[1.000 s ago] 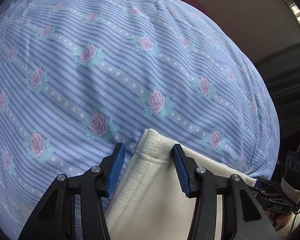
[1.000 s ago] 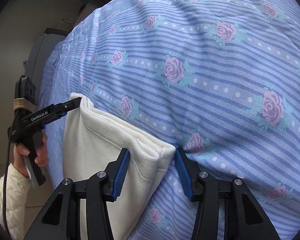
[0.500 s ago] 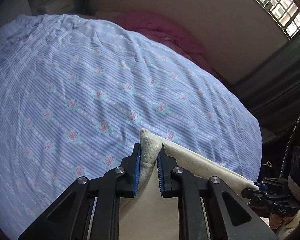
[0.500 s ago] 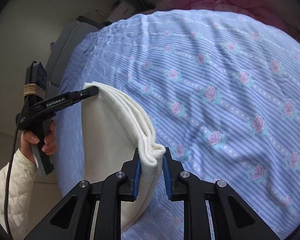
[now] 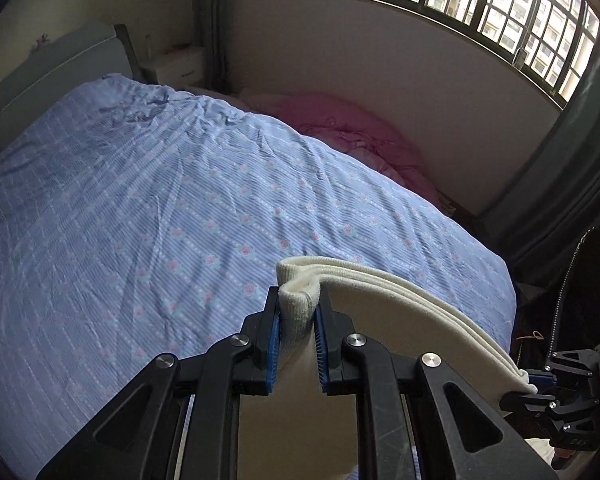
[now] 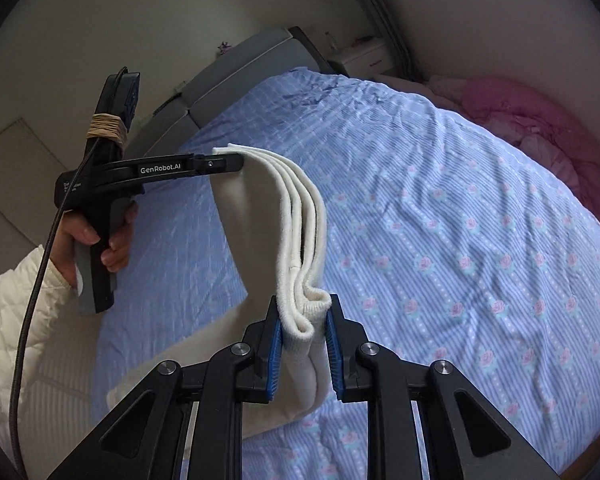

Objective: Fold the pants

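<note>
The cream pants (image 5: 400, 300) (image 6: 256, 216) hang folded in several layers between my two grippers, lifted above the bed. My left gripper (image 5: 297, 316) is shut on one corner of the ribbed edge; it also shows in the right wrist view (image 6: 224, 164). My right gripper (image 6: 303, 322) is shut on the other corner; it shows at the lower right of the left wrist view (image 5: 536, 384). The lower part of the pants still trails onto the bed near its front edge (image 6: 204, 364).
The bed carries a blue striped sheet with pink roses (image 5: 160, 208) (image 6: 460, 240). A pink quilt (image 5: 340, 128) is bunched at the far side by the wall. A grey headboard (image 6: 236, 76) and a white nightstand (image 5: 180, 68) stand beyond. Dark curtain (image 5: 572, 168) at right.
Both grippers closed on the pants' top corners and lifted them well up off the sheet; the cloth now hangs between them and the whole bed has come into view.
</note>
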`<state>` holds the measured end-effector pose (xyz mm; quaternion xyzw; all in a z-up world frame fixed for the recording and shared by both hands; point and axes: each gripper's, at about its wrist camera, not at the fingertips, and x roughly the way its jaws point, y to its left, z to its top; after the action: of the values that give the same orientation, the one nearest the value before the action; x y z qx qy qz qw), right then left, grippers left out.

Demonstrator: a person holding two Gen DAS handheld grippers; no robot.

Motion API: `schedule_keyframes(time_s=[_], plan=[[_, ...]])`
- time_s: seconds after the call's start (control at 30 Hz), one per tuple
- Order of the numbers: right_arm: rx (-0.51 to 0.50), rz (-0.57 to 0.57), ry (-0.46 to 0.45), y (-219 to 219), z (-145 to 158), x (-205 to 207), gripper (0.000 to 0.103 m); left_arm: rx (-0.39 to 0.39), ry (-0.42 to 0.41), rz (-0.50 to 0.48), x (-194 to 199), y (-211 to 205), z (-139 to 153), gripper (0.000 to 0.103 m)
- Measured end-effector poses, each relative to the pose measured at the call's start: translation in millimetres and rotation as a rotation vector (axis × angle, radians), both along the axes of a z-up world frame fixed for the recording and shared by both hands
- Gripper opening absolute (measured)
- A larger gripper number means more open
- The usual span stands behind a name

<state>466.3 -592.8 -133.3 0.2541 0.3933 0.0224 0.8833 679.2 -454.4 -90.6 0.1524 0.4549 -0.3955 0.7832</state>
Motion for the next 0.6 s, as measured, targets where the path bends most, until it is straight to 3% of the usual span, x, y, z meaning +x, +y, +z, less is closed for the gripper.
schedule_keyframes(time_s=[0.13, 0.3, 0.6], plan=[[-0.087, 0.011, -0.023, 68.9, 15.3, -15.8, 0.021, -0.047, -0.026, -0.02, -18.8, 66.7, 8.6, 0.016], [-0.202, -0.018, -0.013, 164.1, 14.2, -27.8, 0.021, -0.07, -0.003, -0.017, -26.2, 152.3, 2.4, 0.016], [-0.315, 0.051, 0.071, 310.2, -11.5, -16.9, 0.021, -0.05, 0.056, -0.016, -20.6, 276.3, -51.6, 0.016]])
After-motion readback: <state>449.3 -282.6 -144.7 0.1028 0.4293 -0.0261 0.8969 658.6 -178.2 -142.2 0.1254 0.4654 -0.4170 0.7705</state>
